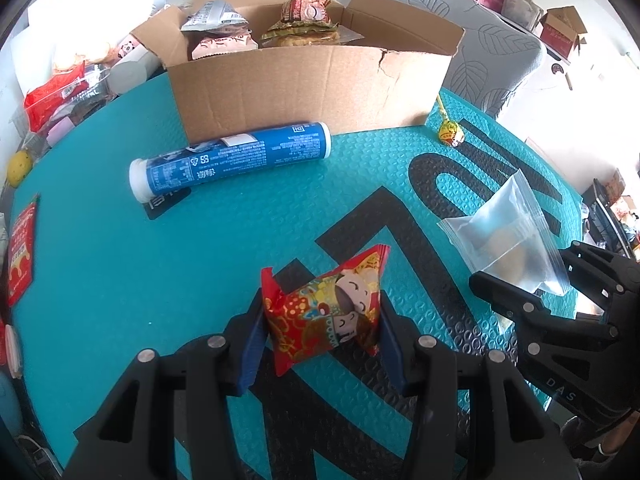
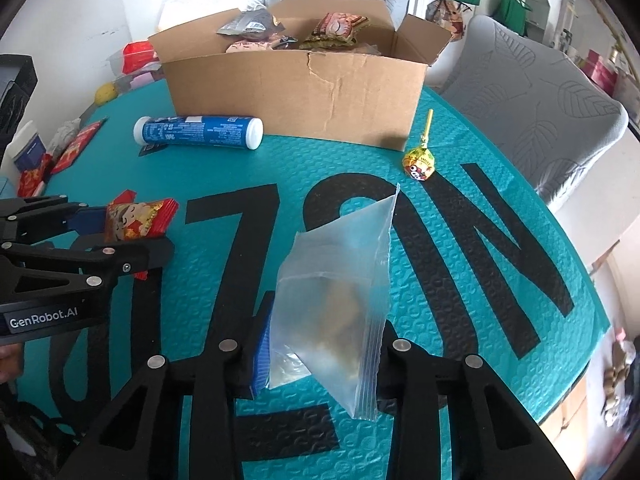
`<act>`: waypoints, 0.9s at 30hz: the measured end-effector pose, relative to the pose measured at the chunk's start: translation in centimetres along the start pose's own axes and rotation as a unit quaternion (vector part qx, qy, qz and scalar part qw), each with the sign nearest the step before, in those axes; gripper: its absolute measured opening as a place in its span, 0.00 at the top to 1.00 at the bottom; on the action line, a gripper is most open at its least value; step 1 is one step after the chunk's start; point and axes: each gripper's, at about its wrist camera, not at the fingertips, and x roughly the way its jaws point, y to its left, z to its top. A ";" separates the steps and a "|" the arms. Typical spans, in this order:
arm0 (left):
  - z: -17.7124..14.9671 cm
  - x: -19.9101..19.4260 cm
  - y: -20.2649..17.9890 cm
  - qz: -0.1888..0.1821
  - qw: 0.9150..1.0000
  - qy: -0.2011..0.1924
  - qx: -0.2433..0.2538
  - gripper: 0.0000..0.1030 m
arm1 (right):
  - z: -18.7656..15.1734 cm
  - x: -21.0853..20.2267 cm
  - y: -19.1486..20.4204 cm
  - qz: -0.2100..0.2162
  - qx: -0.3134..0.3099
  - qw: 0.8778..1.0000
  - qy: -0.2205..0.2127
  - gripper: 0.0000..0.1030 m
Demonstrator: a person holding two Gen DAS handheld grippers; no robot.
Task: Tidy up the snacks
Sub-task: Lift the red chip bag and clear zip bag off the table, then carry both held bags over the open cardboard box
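Grippers (image 1: 320, 332) (image 2: 320, 354) over teal embossed mat (image 1: 120, 272), cluttered room behind.

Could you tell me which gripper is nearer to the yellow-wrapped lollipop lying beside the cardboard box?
Right. The right gripper, shut on the clear plastic pouch, sits below the lollipop. The left gripper, holding the red snack packet, is farther across the mat.

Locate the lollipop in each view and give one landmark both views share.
Left wrist view: the lollipop lies upper right, on the mat beside the box's right front corner.
Right wrist view: the lollipop lies right of centre, just below that same corner.
Shared landmark: the cardboard box.
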 end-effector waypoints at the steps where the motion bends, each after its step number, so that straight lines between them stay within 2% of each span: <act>1: -0.1 -0.1 -0.1 -0.002 1.000 0.000 0.000 0.52 | -0.1 -0.1 -0.1 0.004 0.003 1.000 -0.001 0.66; 8: -0.4 -1.0 -0.6 -0.004 1.000 -0.003 0.000 0.52 | -0.7 -1.6 0.0 0.029 0.013 0.999 -0.017 0.66; 18: 0.0 -3.5 -1.3 0.000 1.000 -0.022 0.005 0.52 | -0.5 -3.5 0.4 0.038 0.019 0.999 -0.032 0.66; 27: 1.8 -6.6 -2.6 -0.002 0.998 -0.067 0.016 0.52 | 1.2 -6.4 0.6 0.053 0.003 0.996 -0.074 0.66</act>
